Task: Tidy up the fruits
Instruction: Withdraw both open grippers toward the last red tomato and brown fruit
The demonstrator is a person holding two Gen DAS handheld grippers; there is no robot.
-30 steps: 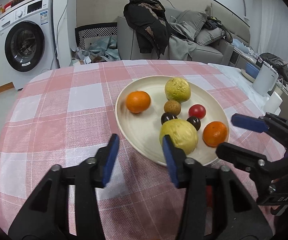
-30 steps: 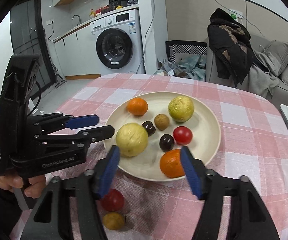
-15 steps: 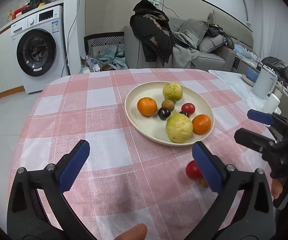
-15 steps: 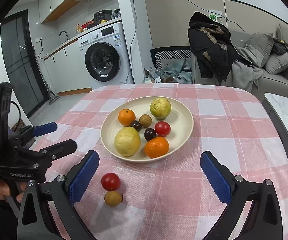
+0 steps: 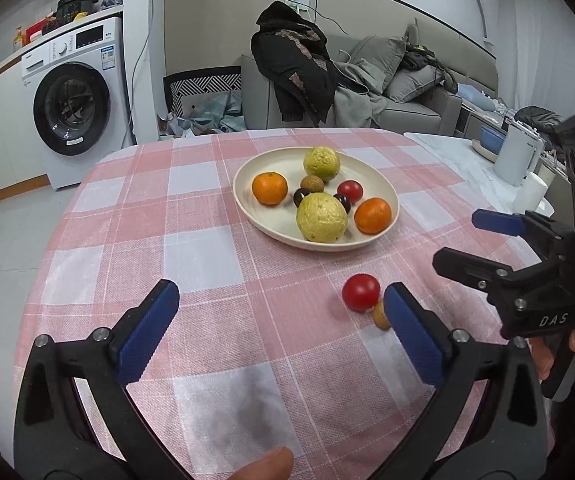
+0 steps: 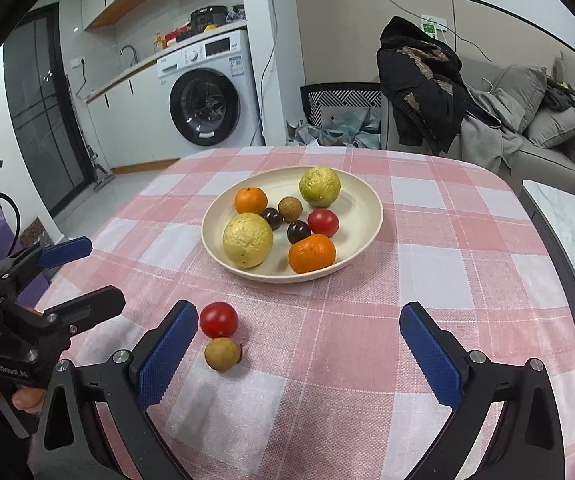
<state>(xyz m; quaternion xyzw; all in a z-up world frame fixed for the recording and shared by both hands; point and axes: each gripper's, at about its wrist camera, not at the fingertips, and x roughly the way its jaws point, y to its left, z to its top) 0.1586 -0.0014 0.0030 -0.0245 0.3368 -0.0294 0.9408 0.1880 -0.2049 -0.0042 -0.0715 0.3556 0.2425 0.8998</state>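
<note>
While both sets of fingers stand spread wide with nothing between them, having just been opening, I read the two loose fruits as the ones left to gather. From the right gripper (image 6: 297, 348), the brown longan (image 6: 222, 354) lies just ahead and to the left, close by its left finger (image 6: 167, 354). The red cherry tomato (image 6: 218, 319) sits touching it on the far side. From the left gripper (image 5: 279, 332), the same pair lies off to the right, the longan partly hidden behind a finger. So I judge my right hand the nearer. Both fruits are round, so no long axis matters. Farther along the bench (image 6: 427, 272), the plate (image 6: 371, 200) holds eight pieces: two guavas, two oranges, two dark round fruits, one longan, one tomato.
</note>
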